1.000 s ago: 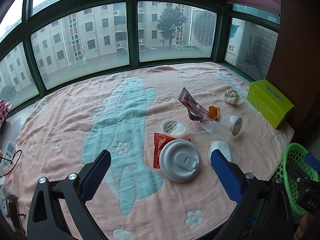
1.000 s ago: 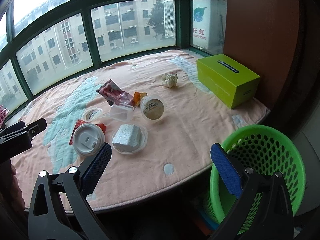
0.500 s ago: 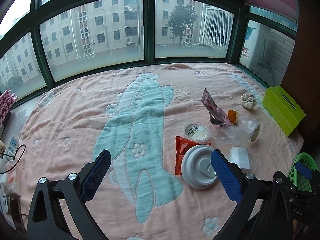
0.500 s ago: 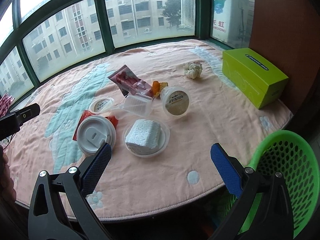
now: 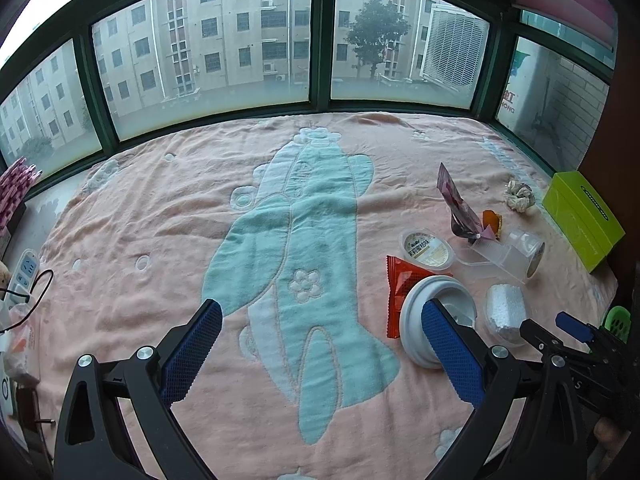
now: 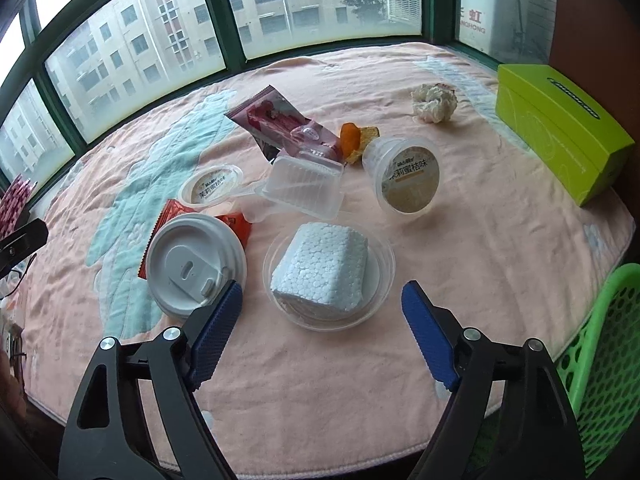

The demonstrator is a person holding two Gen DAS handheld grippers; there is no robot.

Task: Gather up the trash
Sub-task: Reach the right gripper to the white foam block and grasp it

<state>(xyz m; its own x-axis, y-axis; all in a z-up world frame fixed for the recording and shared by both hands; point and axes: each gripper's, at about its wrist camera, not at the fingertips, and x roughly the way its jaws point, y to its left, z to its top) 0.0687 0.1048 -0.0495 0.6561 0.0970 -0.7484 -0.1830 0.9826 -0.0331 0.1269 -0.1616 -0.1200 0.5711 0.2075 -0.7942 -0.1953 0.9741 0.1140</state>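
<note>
1. Left gripper point(image 5: 320, 346): spread wide, empty, poised over the pink blanket point(image 5: 168, 216), with its right pad overlapping the white cup lid point(image 5: 436, 300) in the left wrist view.
2. Right gripper point(image 6: 320, 332): jaws closing, nothing yet pressed between them, aimed at the clear dish point(image 6: 374, 280) holding a white foam block point(image 6: 320, 268).
3. Trash clustered on the blanket's right half: from left, red wrapper point(image 6: 168, 216), white cup lid point(image 6: 192, 260), peeled jelly-cup seal point(image 6: 210, 188), clear tray point(image 6: 304, 188), pink packet point(image 6: 276, 120), orange peel point(image 6: 352, 138), tipped jelly cup point(image 6: 404, 180), crumpled tissue point(image 6: 434, 102).
4. Probably best: centre the pads either side of the dish rim, not the foam alone; close gently, since thin plastic likely buckles; keep level so the block stays in.
5. Clear the lid just beside the left pad before closing, or risk dragging it.
6. Left wrist view only: power strip point(image 5: 26, 272) and cable at the blanket's far left edge, plus the other gripper's tips at lower right.
7. Right wrist view only: green basket point(image 6: 604, 340) beside the ledge, seen large; barely a sliver in the left view.
8. Both views: green box point(image 6: 560, 128) at far right, apparently not trash.
</note>
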